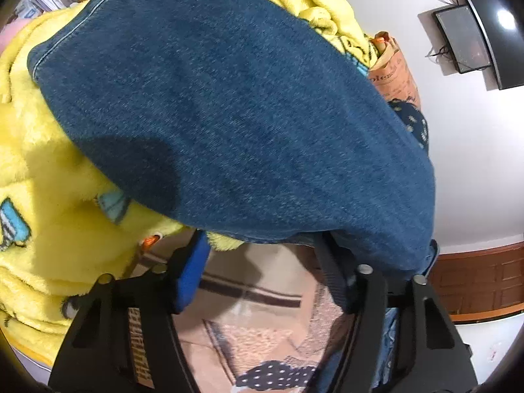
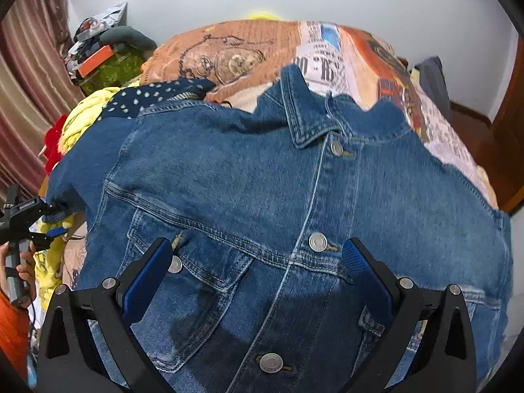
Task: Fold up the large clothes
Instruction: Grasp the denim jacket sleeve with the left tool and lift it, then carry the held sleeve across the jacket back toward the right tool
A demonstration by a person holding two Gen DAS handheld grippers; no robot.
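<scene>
Denim jacket (image 2: 262, 203) lies front-up across the bed, collar at 12 o'clock and button placket running toward 6, directly under the right gripper (image 2: 258, 262), whose jaws stand spread and empty. At 9 o'clock, the left gripper (image 1: 262, 255) sits at a sleeve (image 1: 229, 114), jaws apart around its edge, not pinching.
</scene>
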